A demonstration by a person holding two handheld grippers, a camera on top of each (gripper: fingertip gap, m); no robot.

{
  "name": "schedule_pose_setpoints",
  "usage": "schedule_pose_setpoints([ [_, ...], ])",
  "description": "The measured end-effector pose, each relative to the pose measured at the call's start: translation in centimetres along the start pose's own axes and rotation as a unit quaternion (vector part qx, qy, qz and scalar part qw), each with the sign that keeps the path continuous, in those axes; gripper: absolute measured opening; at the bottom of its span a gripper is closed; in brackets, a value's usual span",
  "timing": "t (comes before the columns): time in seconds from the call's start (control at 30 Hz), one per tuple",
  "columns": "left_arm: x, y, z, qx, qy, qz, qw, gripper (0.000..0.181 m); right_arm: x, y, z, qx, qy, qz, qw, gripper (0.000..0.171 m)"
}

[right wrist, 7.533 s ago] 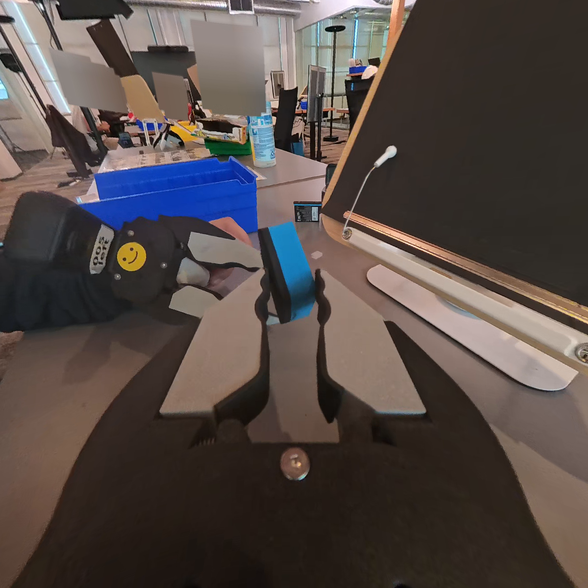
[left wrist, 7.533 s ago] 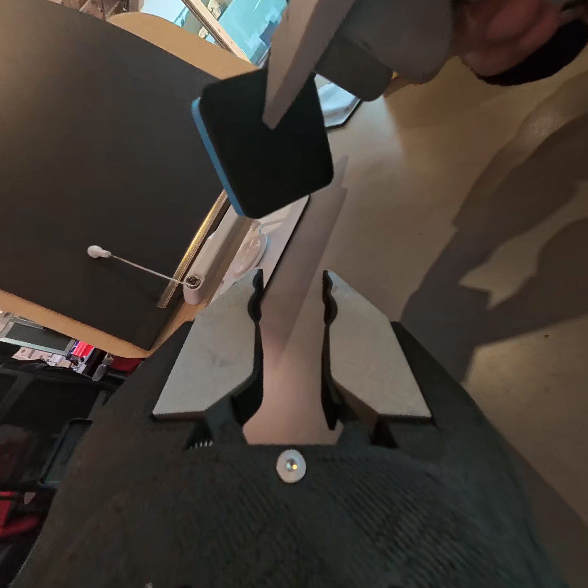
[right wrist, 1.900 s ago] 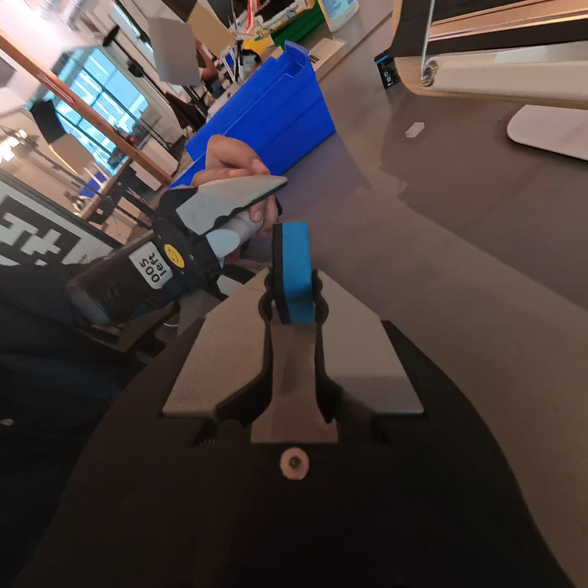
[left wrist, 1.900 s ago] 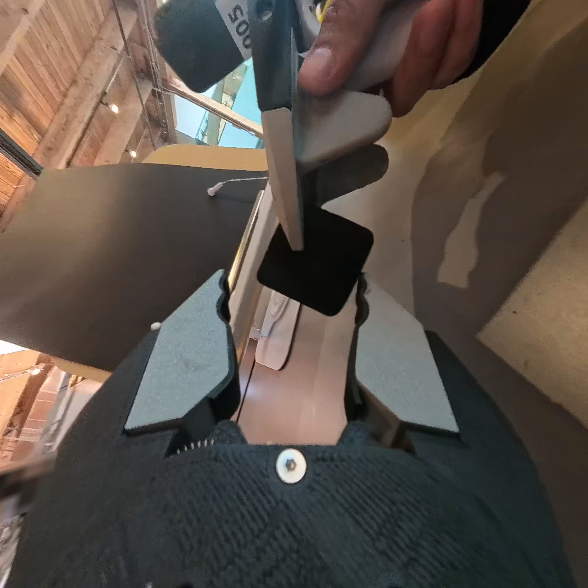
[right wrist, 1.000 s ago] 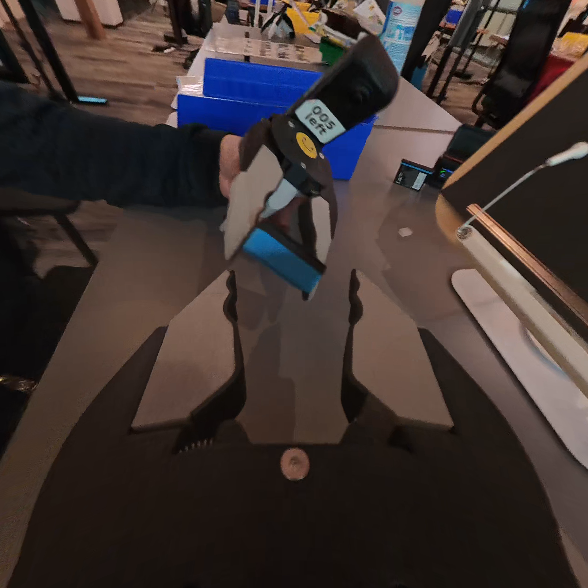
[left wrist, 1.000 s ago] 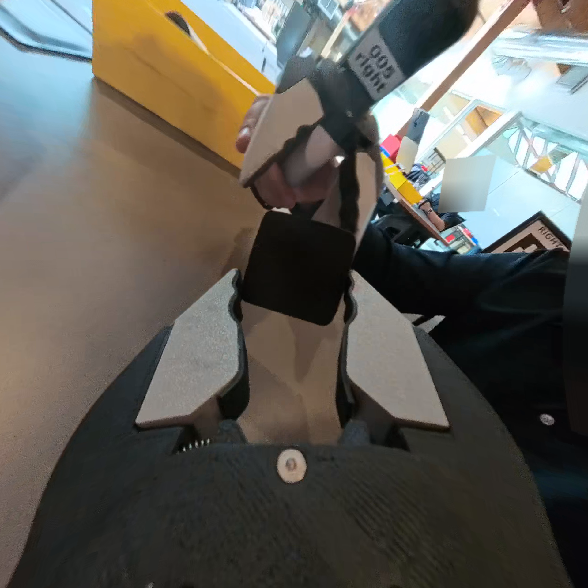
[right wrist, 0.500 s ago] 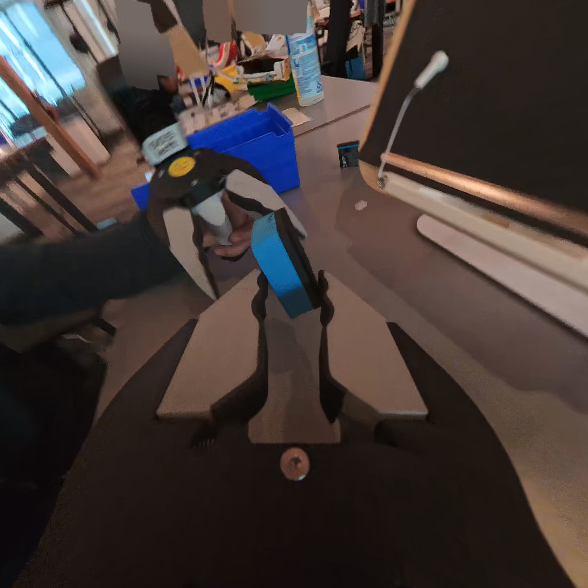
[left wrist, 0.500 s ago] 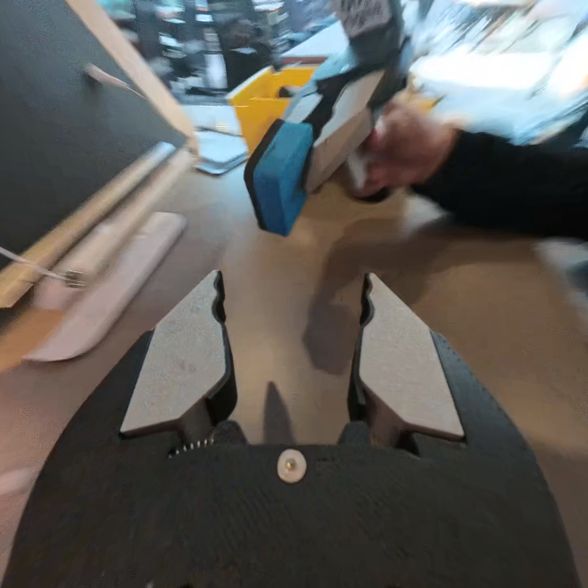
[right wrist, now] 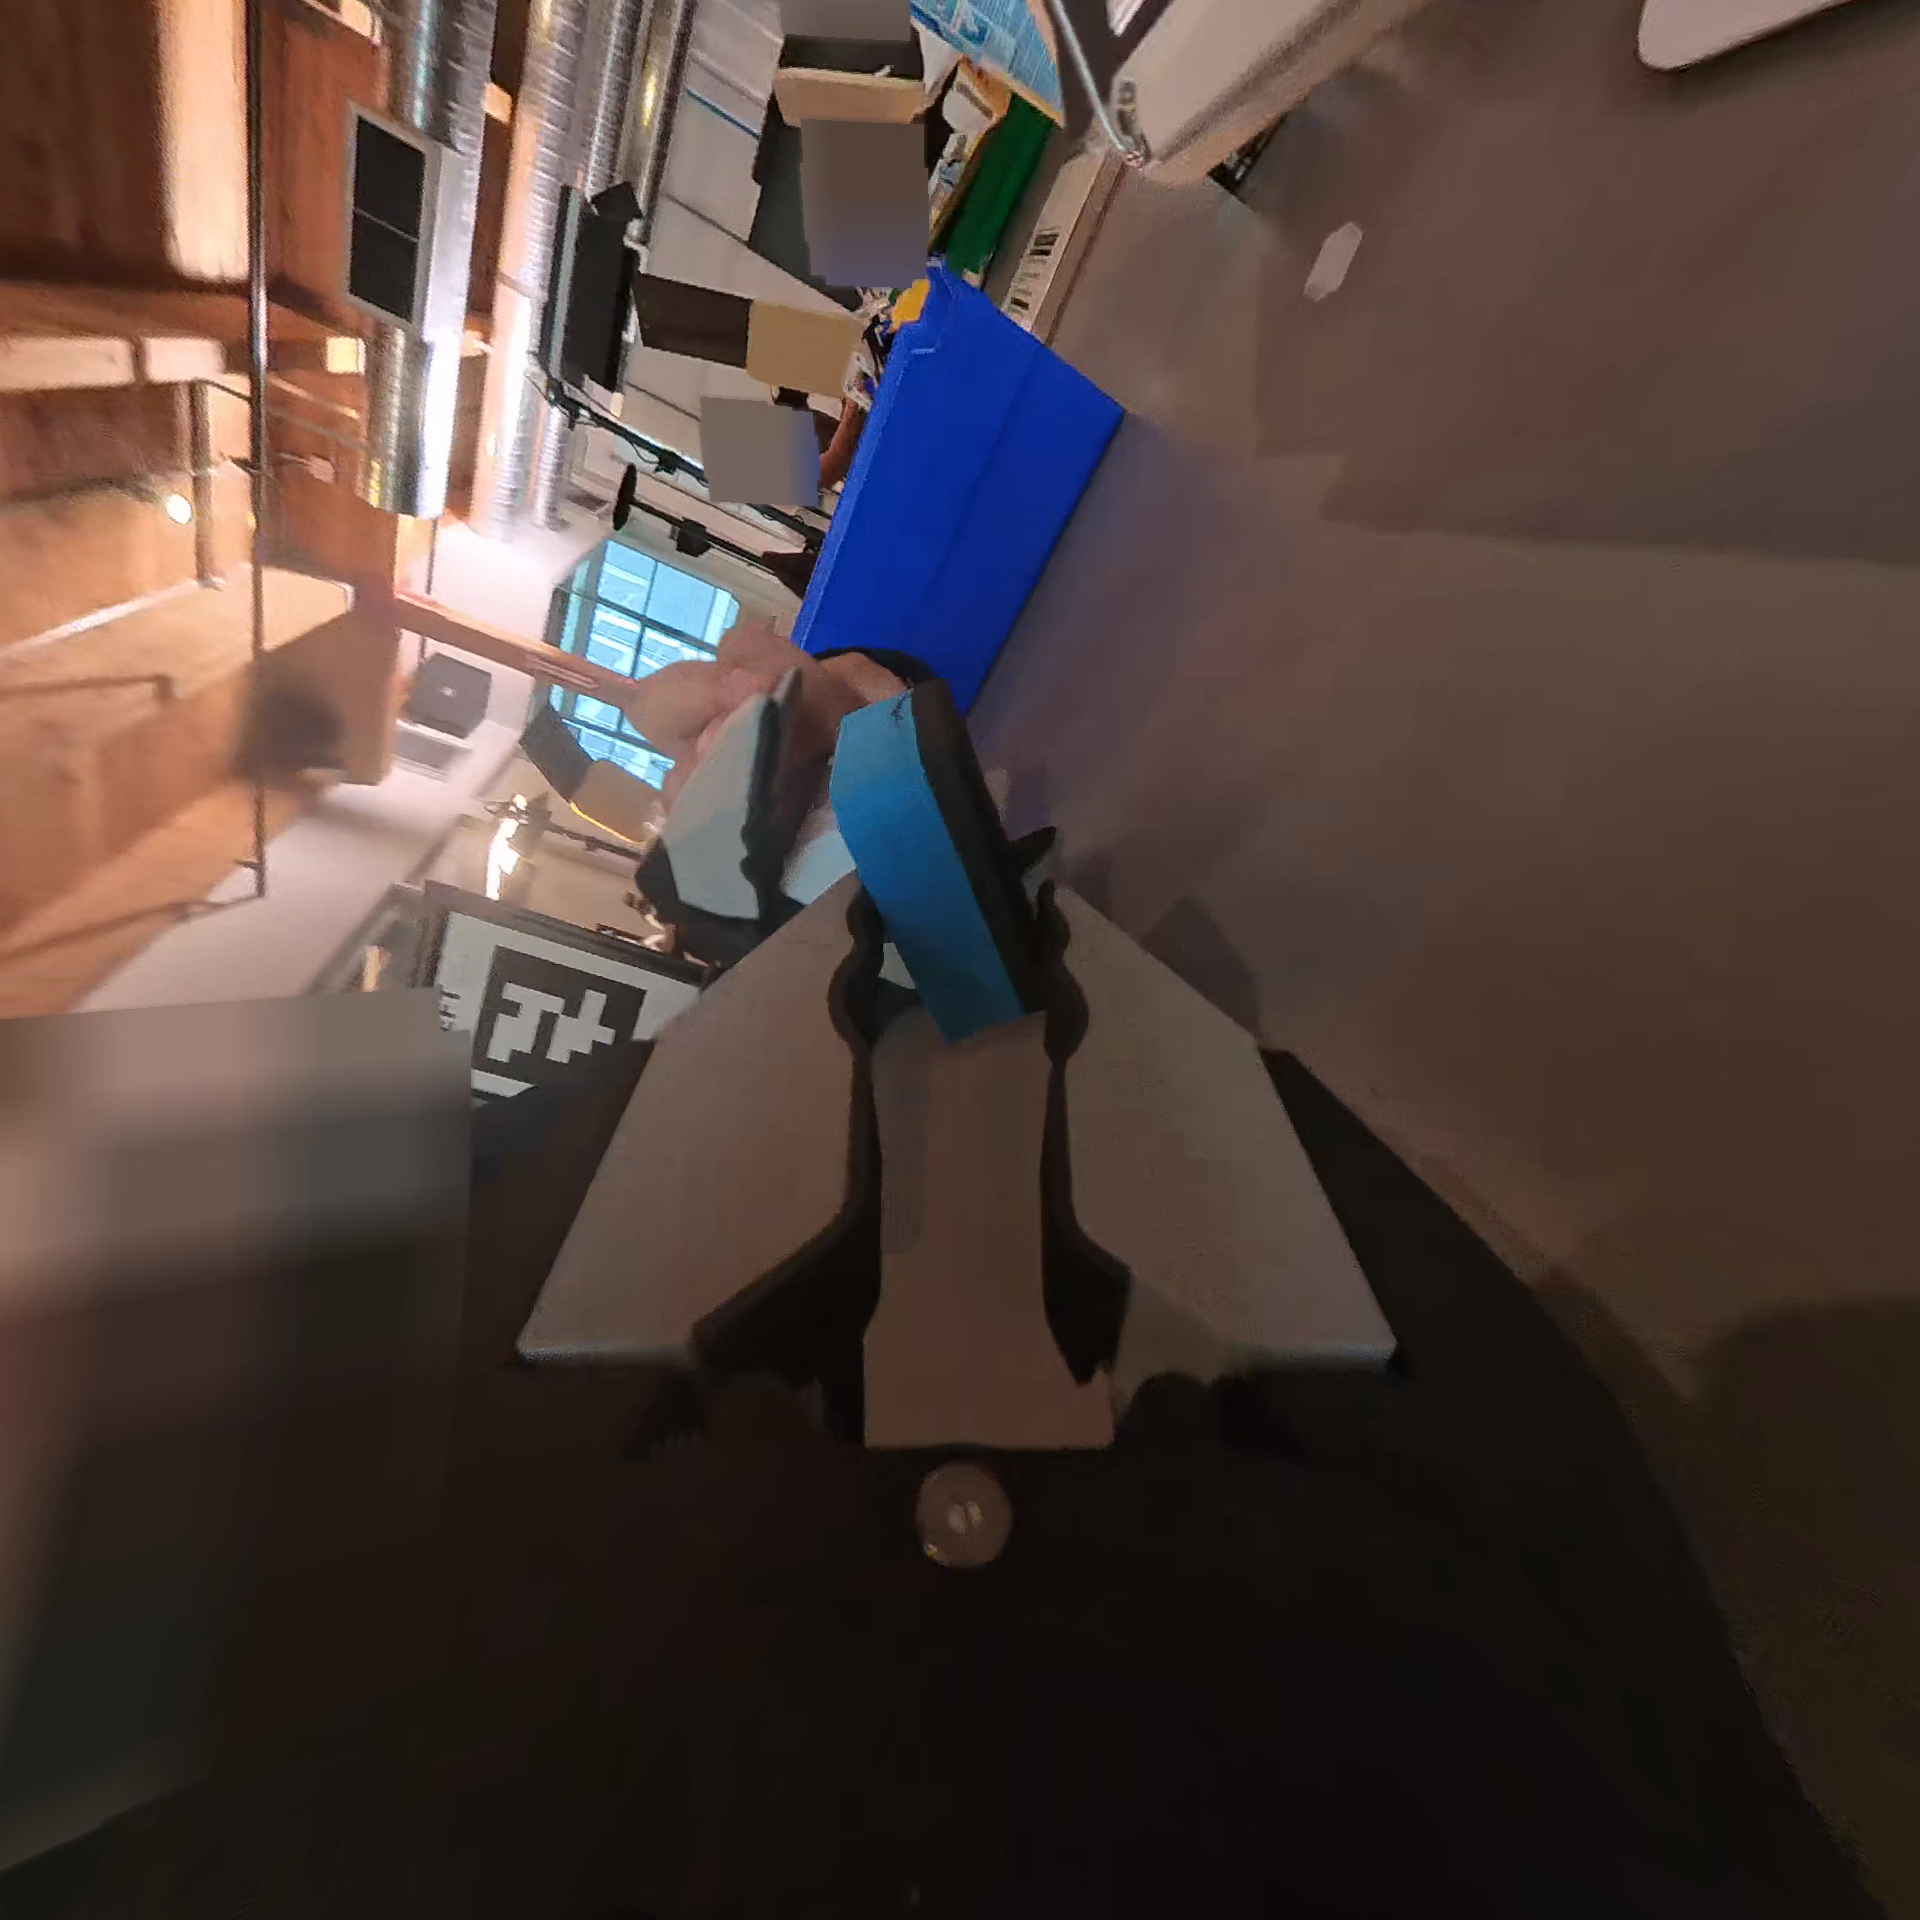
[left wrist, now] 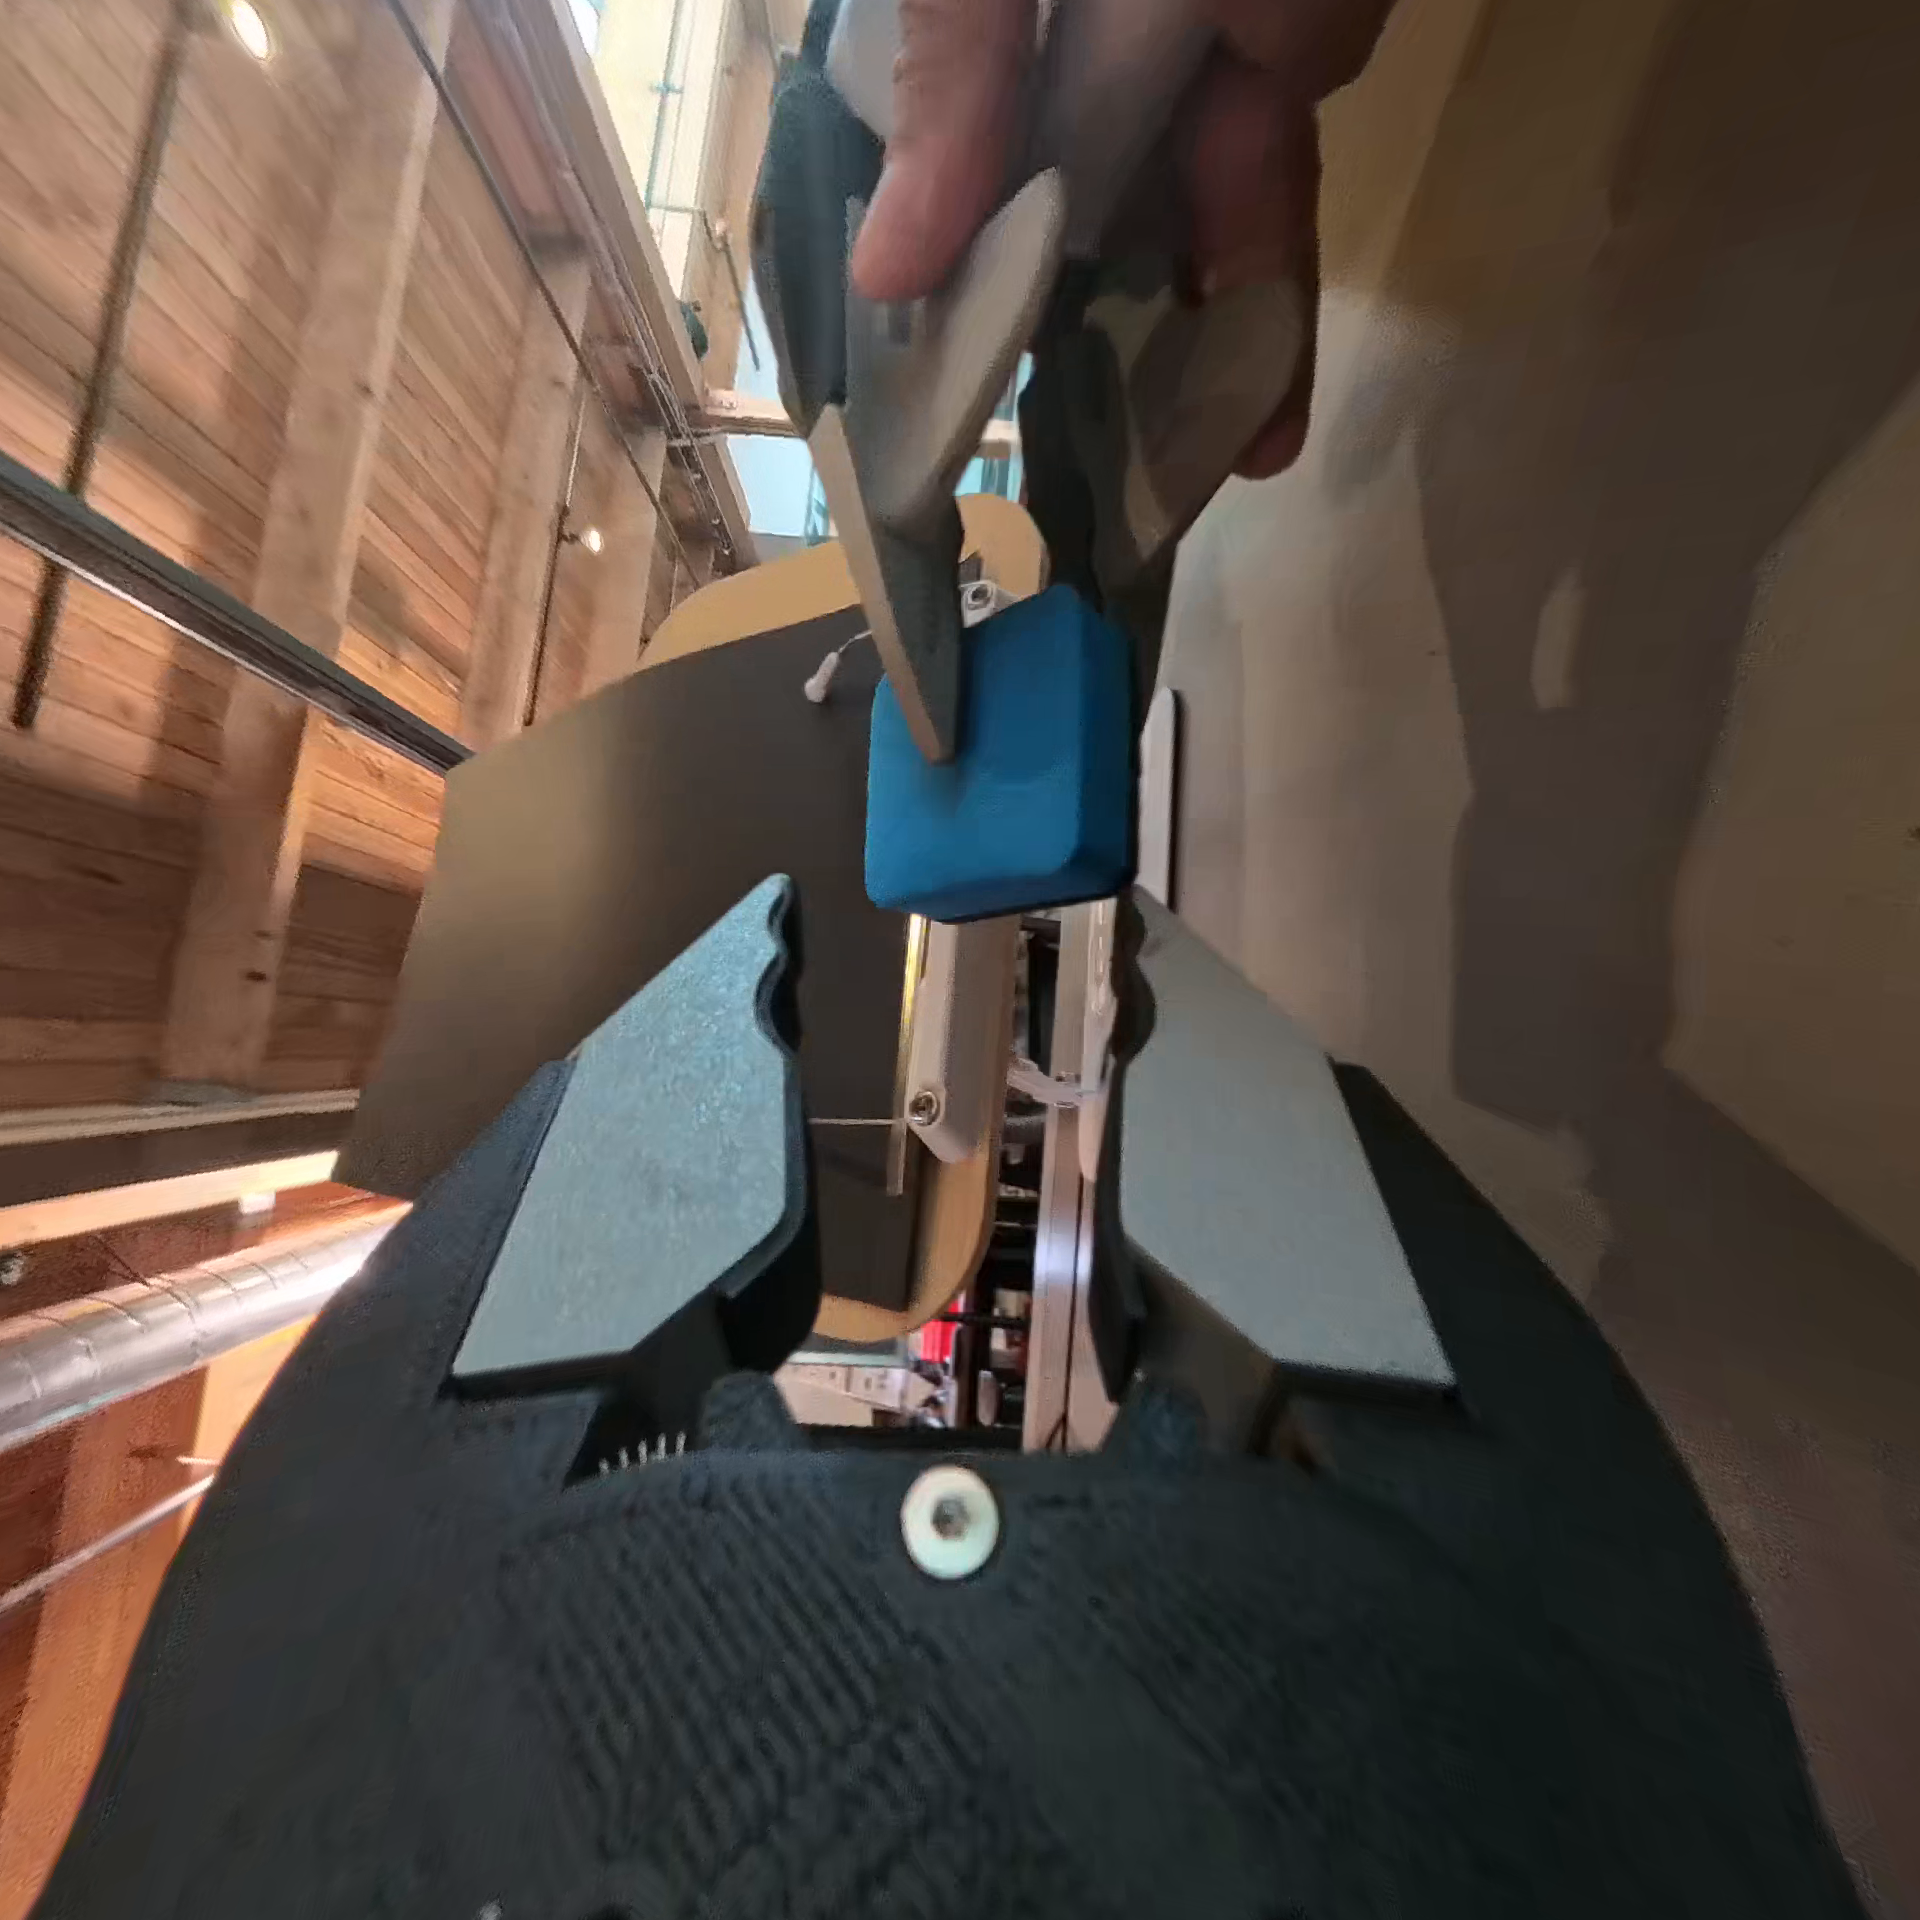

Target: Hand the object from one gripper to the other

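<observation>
The object is a blue foam block (left wrist: 997,758) with a black backing. My right gripper (right wrist: 956,914) is shut on it, blue face to the left and black backing (right wrist: 966,800) to the right. In the left wrist view the right gripper (left wrist: 1023,675) comes down from above, held by a hand (left wrist: 1039,156). My left gripper (left wrist: 961,914) is open and empty, its tips just below the block's lower edge, one to each side. One left finger (right wrist: 727,821) shows beside the block in the right wrist view.
Both views are rolled sideways, with the brown table (left wrist: 1558,727) along the right. A black board with a wooden edge (left wrist: 644,883) stands behind the block. A blue bin (right wrist: 956,499) sits on the table beyond the grippers. My left and right fingertips are right by each other.
One second ago the left gripper held the block and the right was open. The right gripper took it and the left let go. Both have since rolled sideways, and the left is close under the block.
</observation>
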State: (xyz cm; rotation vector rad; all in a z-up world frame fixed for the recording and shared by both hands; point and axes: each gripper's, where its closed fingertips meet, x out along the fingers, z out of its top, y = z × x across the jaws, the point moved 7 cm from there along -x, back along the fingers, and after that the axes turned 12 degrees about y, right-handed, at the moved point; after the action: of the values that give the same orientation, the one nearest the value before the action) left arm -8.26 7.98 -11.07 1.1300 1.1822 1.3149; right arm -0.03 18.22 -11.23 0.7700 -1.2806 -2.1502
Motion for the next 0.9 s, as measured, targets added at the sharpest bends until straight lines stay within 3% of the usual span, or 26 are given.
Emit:
schedule_pose_setpoints([
  [0.13, 0.0, 0.1, -0.2, 0.028, -0.004, 0.046, 0.999, 0.039, 0.0, 0.6, -0.2, 0.021, 0.007, 0.07, 0.997, 0.022],
  [0.57, -0.2, -0.1, 0.2, 0.022, -0.015, 0.037, 0.999, 0.048, 0.1, 1.1, -0.4, 0.018, 0.015, 0.107, 0.994, 0.02],
  [0.73, -0.2, 0.0, 0.1, 0.028, -0.011, 0.036, 0.999, 0.025, 1.4, 1.1, -0.6, -0.018, 0.036, 0.065, 0.997, 0.021],
  [0.9, -0.2, 1.1, -0.7, -0.135, -0.016, -0.059, 0.989, 0.022, -1.1, 1.7, 0.6, -0.119, -0.028, -0.039, 0.992, 0.034],
])
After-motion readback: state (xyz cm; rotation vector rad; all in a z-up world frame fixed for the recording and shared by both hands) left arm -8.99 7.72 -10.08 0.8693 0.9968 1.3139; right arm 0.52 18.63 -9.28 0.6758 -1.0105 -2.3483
